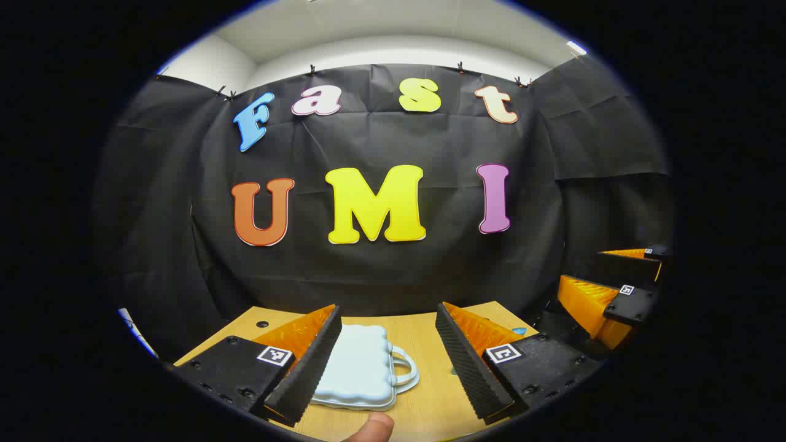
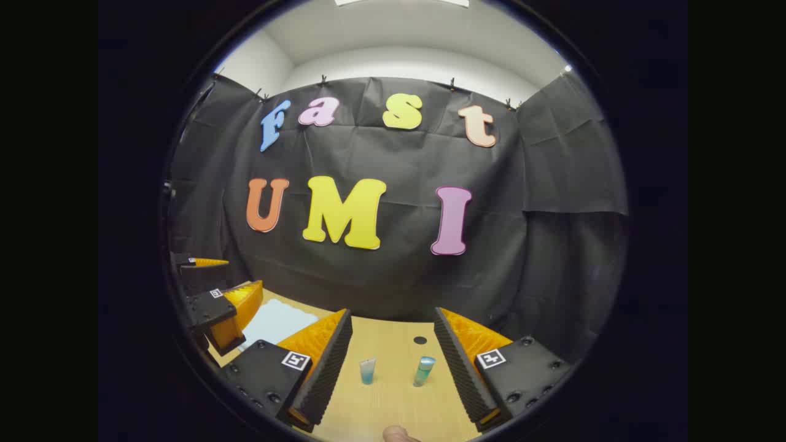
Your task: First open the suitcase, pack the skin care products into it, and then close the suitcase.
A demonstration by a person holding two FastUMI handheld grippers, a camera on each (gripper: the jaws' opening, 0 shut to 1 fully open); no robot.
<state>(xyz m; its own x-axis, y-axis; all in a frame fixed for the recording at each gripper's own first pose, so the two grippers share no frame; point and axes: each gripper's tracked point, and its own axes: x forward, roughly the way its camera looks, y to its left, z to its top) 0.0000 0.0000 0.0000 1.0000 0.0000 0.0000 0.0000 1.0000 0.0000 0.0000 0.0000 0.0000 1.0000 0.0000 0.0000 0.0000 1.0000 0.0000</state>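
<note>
A small pale blue suitcase [image 1: 359,368] lies flat and closed on the wooden table [image 1: 424,331], its handle pointing right. My left gripper [image 1: 393,380] hovers above it, open, with nothing between its fingers. In the right gripper view, two small skin care tubes stand on the table: a pale blue one [image 2: 367,371] and a teal one [image 2: 424,371]. My right gripper [image 2: 393,387] is open above them, fingers wide on either side. The suitcase [image 2: 273,322] lies at the left there, behind the left gripper [image 2: 215,288].
The table [image 2: 393,337] ends at the black cloth wall close behind. A small dark hole [image 2: 420,340] marks the tabletop beyond the tubes. The right gripper [image 1: 614,288] shows at the right edge of the left gripper view. A fingertip [image 1: 371,426] shows at the bottom.
</note>
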